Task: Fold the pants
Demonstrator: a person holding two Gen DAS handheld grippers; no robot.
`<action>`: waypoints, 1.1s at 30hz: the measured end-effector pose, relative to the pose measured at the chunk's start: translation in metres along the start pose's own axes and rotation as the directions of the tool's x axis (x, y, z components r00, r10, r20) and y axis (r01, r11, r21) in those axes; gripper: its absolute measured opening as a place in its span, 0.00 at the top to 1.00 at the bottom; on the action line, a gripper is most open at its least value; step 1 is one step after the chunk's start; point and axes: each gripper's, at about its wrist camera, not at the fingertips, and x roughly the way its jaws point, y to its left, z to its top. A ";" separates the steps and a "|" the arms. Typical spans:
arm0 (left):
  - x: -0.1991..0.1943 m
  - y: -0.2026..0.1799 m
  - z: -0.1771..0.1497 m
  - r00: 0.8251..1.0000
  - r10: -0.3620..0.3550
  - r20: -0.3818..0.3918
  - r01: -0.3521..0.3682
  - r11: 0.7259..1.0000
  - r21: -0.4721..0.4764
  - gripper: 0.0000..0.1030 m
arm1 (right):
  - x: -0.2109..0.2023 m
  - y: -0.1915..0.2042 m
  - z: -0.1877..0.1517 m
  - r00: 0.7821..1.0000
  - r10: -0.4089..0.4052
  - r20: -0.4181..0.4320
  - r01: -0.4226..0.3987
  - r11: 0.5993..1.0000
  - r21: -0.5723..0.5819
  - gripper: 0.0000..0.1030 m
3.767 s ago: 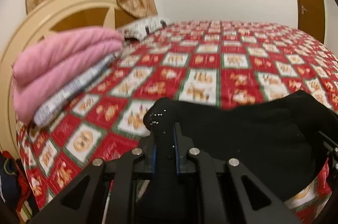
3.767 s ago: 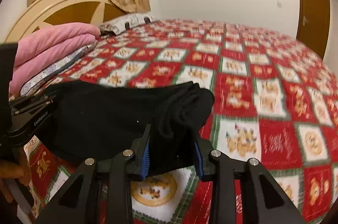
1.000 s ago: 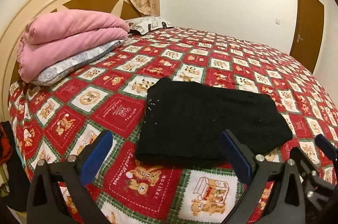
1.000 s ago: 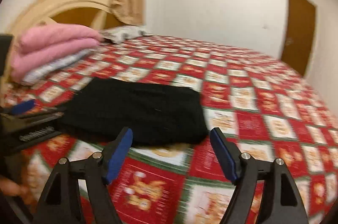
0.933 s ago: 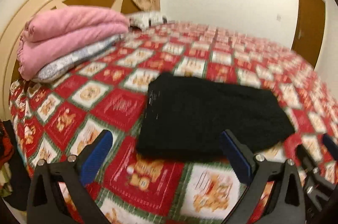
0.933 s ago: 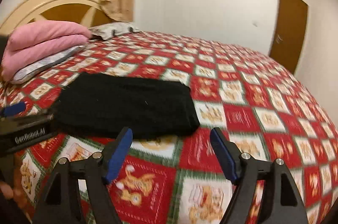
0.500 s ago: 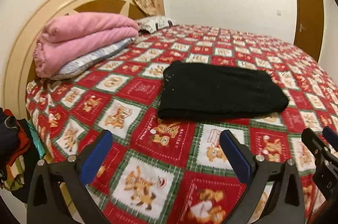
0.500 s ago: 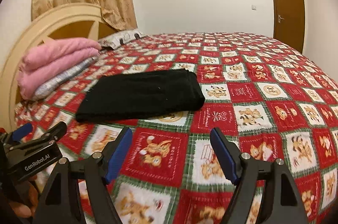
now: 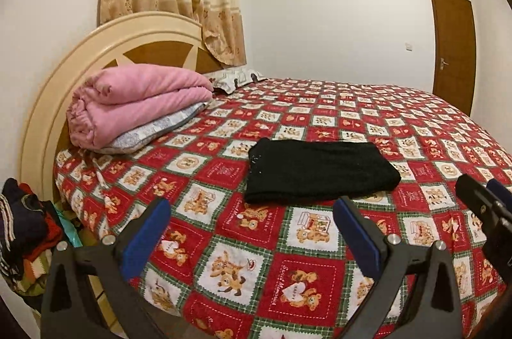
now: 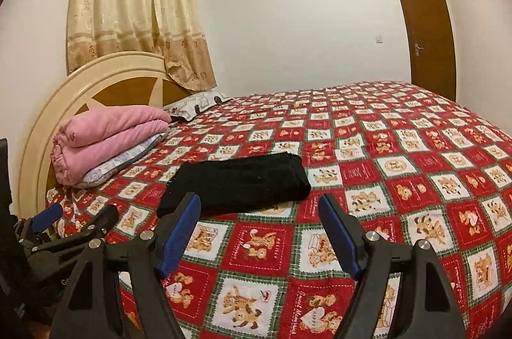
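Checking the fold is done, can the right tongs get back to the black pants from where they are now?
Probably yes: the right tongs are open, and only bare quilt separates them from the black pants.

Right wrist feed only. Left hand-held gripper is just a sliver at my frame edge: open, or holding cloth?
Observer: Open. The left wrist view shows the left hand-held gripper with its jaws wide apart and nothing between them. The black pants lie folded on the bedspread beyond it.
Operator: Anything beside the bed, headboard end?
Observer: Yes, a pile of dark, red and striped clothes sits off the mattress there.
Operator: My gripper from that side?
Observer: The right hand-held gripper shows at the frame's right edge, apart from the pants.
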 end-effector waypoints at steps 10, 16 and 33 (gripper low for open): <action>-0.005 0.001 0.001 1.000 0.016 0.015 -0.016 1.000 -0.012 0.00 | -0.006 -0.001 0.002 1.000 0.010 0.022 -0.010 1.000 0.006 0.25; -0.007 -0.002 0.001 1.000 0.014 0.018 -0.014 1.000 0.002 0.00 | -0.011 -0.007 0.004 0.999 0.003 0.036 -0.004 1.000 0.024 0.25; -0.011 -0.002 0.004 0.999 0.024 0.026 -0.024 1.000 -0.001 0.00 | -0.016 -0.008 0.006 0.999 0.005 0.051 -0.006 1.000 0.027 0.25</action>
